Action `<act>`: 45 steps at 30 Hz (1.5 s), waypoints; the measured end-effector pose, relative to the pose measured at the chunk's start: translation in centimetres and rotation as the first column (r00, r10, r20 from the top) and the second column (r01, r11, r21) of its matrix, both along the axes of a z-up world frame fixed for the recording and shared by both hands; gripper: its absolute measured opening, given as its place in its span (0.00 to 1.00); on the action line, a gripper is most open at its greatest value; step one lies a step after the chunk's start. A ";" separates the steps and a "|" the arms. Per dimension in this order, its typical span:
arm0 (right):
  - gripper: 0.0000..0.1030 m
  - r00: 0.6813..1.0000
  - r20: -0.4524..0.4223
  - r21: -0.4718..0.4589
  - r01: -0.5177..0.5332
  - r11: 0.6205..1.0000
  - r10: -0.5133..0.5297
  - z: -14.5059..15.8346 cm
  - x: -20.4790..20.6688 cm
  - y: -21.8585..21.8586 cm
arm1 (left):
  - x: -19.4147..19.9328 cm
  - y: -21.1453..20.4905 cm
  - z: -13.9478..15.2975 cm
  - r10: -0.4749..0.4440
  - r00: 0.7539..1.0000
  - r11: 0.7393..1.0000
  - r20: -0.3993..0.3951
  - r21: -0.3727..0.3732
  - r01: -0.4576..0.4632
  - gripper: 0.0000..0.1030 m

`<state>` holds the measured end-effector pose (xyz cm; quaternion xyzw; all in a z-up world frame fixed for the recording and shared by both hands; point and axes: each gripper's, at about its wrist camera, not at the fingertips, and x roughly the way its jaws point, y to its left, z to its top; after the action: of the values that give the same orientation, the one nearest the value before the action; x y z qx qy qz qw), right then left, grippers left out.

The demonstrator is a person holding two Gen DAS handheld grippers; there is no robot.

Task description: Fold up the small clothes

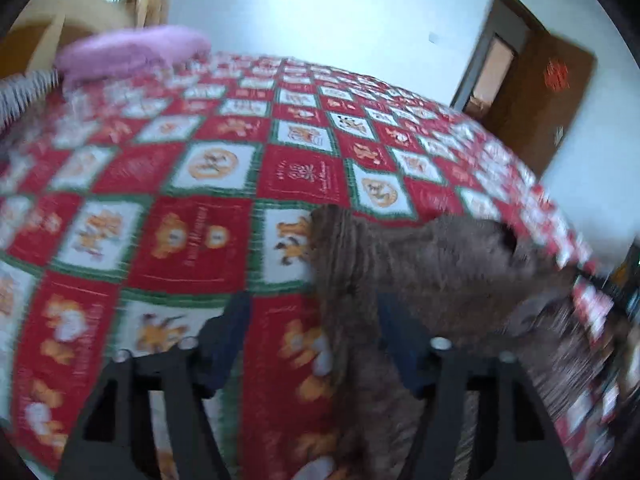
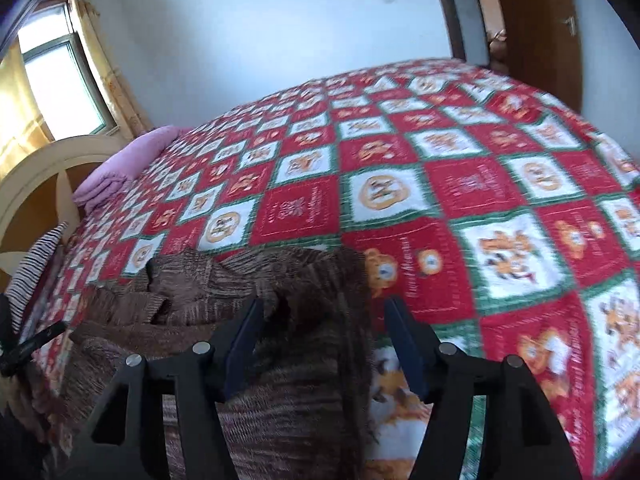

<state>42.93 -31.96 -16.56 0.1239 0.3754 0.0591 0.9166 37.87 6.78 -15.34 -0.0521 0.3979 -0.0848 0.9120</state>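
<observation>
Lying bunched on the patchwork bedspread [image 2: 460, 184], near its close edge, is a brown ribbed knit garment [image 2: 224, 280], rumpled with folds lapping over each other. Left gripper [image 1: 312, 312] has its jaws spread, one strip of the knit running up between the blue pads [image 1: 236, 320] without being pinched. Right gripper [image 2: 324, 320] likewise spread, a hump of the same fabric sitting between its fingers, pads not pressing it.

Handling guess: soft, limp, fairly thick knit, light, not fragile; it will sag and stretch if lifted from one point, and the fuzzy surface should grip pads well. Best hold looks like two corners or an edge hem, one per gripper, kept taut. Frames are blurred, so seams and sleeves are hard to make out. Pink bedding [image 2: 120, 160] sits well apart at the headboard end.
</observation>
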 end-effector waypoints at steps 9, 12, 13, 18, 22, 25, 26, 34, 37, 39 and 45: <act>0.62 0.954 -0.172 -0.306 -0.288 0.907 0.246 -1.2 -1.4 9.2 | -0.2 -5.0 -2.7 -0.124 0.992 0.949 -0.031 0.287 0.128 0.79; 0.62 0.951 -0.208 -0.376 -0.293 0.879 0.227 -2.1 1.1 11.2 | 2.3 -5.7 -2.2 -0.072 0.997 0.926 -0.005 0.371 0.069 0.85; 0.62 0.963 -0.193 -0.361 -0.247 0.899 0.188 -1.6 2.6 10.9 | 3.6 -5.4 -1.7 -0.015 1.000 0.919 0.007 0.394 0.010 0.85; 0.62 0.999 -0.043 -0.264 0.015 0.964 -0.027 2.2 5.6 6.1 | 6.6 -0.2 1.3 0.223 0.974 0.940 0.028 0.258 -0.223 0.86; 0.62 0.999 -0.026 -0.256 -0.047 0.966 0.042 1.7 4.0 5.5 | 5.3 2.5 0.8 0.257 0.966 0.932 0.023 0.258 -0.254 0.91; 0.62 0.996 -0.036 -0.233 -0.092 0.968 0.086 0.8 2.5 5.5 | 3.9 1.8 -0.7 0.183 0.983 0.947 -0.001 0.270 -0.176 0.90; 0.62 0.993 -0.049 -0.212 -0.120 0.970 0.112 0.5 2.3 5.5 | 3.3 1.2 -1.0 0.148 0.989 0.954 0.000 0.262 -0.143 0.89; 0.62 0.981 -0.024 -0.294 -0.193 0.936 0.194 0.9 0.0 7.3 | -1.2 -3.4 -0.7 -0.222 0.970 0.922 0.103 0.345 0.174 0.90; 0.62 0.986 -0.033 -0.278 -0.168 0.946 0.165 0.5 0.3 6.1 | -1.1 -4.1 -0.7 -0.295 0.949 0.886 0.116 0.405 0.226 0.89; 0.62 0.990 -0.037 -0.258 -0.139 0.956 0.134 0.4 0.8 5.0 | -0.7 -4.7 -0.7 -0.330 0.936 0.865 0.119 0.435 0.249 0.87; 0.62 0.996 -0.044 -0.181 -0.088 0.980 0.081 0.3 1.4 3.1 | -0.1 -6.1 -1.2 -0.481 0.874 0.778 0.075 0.497 0.385 0.84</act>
<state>44.36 -28.82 -16.28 0.0243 0.4008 0.0610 0.9138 37.72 0.72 -16.55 0.2708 0.3149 -0.1997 0.8875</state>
